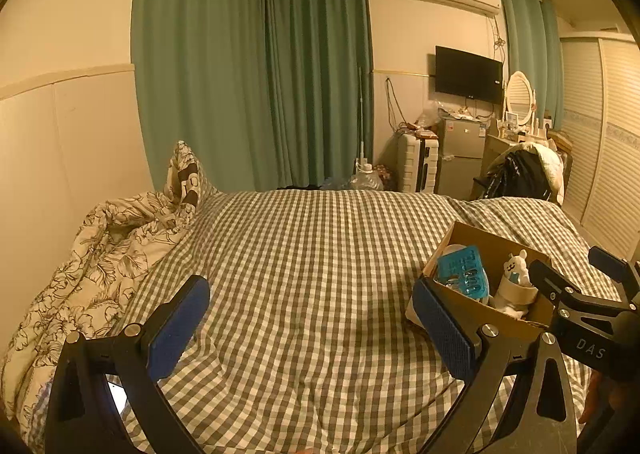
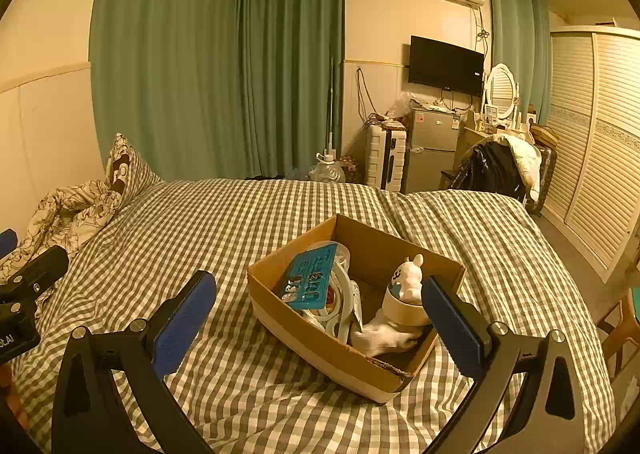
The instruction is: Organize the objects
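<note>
**Both grippers spread wide over the bed**

The left gripper (image 1: 310, 328) hovers released above the checked bedspread (image 1: 304, 254). The right gripper (image 2: 320, 318), also released, frames the cardboard box (image 2: 320, 342) holding a teal blister pack (image 2: 310, 278), roll of tape (image 2: 402, 310) and white toy figure (image 2: 410, 276).

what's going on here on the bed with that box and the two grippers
A person holds a gripper in each hand above a bed with a checked cover. Both the left gripper and the right gripper are open and hold nothing. An open cardboard box sits on the bed, already holding a blue blister pack, a small white toy figure in a tape roll, and a white sock. The right gripper faces the box; the left one is beside it.
</note>
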A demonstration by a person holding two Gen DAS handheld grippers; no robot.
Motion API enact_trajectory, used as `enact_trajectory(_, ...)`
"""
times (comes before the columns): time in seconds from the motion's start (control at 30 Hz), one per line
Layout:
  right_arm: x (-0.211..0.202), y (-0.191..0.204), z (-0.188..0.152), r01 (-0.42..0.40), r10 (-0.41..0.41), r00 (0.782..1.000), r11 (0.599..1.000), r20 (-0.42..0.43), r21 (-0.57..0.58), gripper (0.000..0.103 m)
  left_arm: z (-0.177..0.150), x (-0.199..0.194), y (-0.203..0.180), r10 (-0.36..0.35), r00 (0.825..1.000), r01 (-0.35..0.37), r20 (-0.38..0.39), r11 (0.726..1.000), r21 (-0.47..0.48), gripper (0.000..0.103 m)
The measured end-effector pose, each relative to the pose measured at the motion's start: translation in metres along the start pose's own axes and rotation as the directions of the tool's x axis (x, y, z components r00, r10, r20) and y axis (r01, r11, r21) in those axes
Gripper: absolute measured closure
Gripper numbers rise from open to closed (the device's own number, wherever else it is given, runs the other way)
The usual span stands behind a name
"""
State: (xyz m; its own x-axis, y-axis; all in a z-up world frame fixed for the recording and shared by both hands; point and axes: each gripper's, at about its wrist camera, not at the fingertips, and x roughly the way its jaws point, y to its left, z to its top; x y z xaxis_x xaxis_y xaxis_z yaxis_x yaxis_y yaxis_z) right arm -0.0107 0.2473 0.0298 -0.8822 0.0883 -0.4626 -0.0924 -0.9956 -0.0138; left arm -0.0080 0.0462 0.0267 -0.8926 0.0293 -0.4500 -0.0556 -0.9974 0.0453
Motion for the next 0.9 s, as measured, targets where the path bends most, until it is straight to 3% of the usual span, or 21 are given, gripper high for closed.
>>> enact_trajectory(0.9,-0.0009,-0.0013,0.0002,-0.012,0.012,1.0,1.0,-0.002,-0.004,0.0,-0.0009,0.0005,0.0007,0.023,1.0,-0.023,-0.007,1.0,0.011,0.0)
